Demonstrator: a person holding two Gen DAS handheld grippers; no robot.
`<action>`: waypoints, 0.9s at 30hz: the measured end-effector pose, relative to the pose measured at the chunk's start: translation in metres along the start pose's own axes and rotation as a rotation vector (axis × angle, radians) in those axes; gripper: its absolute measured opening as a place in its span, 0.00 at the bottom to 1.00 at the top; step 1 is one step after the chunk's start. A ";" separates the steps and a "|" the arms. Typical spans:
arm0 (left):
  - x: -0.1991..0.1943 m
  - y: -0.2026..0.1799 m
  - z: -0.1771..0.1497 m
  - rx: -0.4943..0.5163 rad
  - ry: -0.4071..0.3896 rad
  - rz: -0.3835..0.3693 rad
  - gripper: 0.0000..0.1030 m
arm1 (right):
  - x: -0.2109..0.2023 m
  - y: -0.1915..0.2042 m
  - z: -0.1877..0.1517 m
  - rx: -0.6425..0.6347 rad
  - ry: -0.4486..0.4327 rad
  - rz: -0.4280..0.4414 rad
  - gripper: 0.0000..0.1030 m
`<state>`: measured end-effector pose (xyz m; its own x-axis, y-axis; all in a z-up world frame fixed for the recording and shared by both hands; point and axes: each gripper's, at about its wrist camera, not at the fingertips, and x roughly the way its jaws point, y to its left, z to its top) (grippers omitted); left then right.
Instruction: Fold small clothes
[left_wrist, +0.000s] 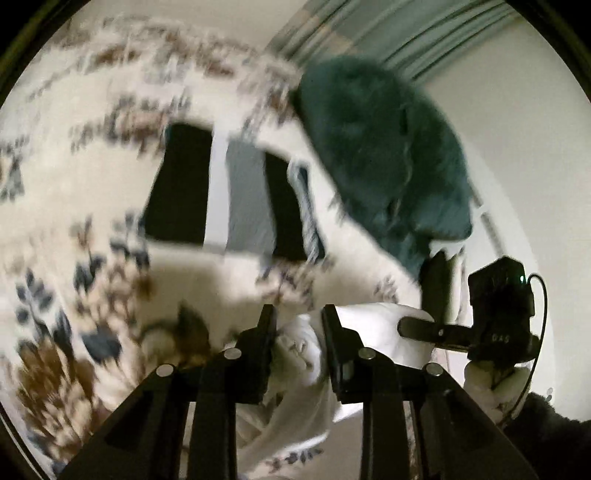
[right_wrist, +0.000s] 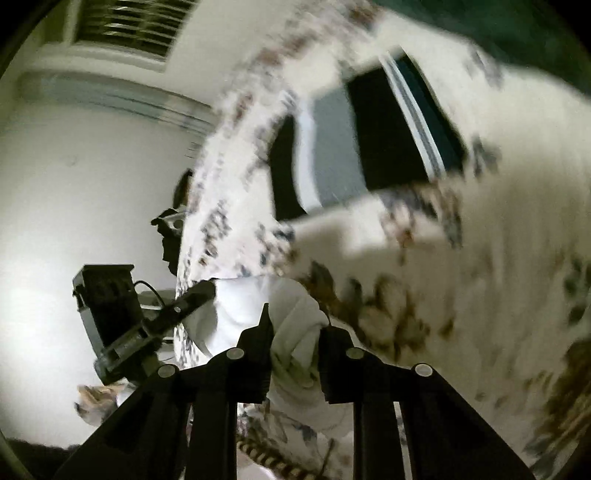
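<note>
White garment (left_wrist: 295, 347): clamped in left tool (left_wrist: 299, 332) and right tool (right_wrist: 295, 332), lower centre; corners best kept level and taut.

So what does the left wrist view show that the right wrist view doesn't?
Only the left wrist view: a dark green fluffy blanket heaped past the folded pile, green curtains behind it, and the right gripper from outside.

Only the right wrist view: a window blind at top left, and the left gripper from outside.

Both: each gripper shut on a white garment, the floral bedcover, and the folded pile of black, grey and white clothes.
</note>
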<state>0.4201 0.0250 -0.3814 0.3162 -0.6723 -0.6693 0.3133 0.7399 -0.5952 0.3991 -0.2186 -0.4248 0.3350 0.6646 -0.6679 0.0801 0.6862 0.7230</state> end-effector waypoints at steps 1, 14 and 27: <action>-0.005 -0.002 0.001 0.007 -0.013 -0.006 0.22 | -0.004 0.007 0.000 -0.023 -0.008 0.004 0.20; 0.008 0.084 -0.222 -0.292 0.369 0.148 0.70 | 0.016 -0.115 -0.200 0.128 0.398 -0.219 0.57; -0.021 0.059 -0.356 -0.327 0.636 0.325 0.70 | 0.027 -0.139 -0.378 0.241 0.735 -0.348 0.58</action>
<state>0.1132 0.0901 -0.5608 -0.2575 -0.3530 -0.8995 -0.0175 0.9324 -0.3609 0.0421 -0.1843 -0.6101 -0.4342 0.5079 -0.7440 0.2919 0.8607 0.4172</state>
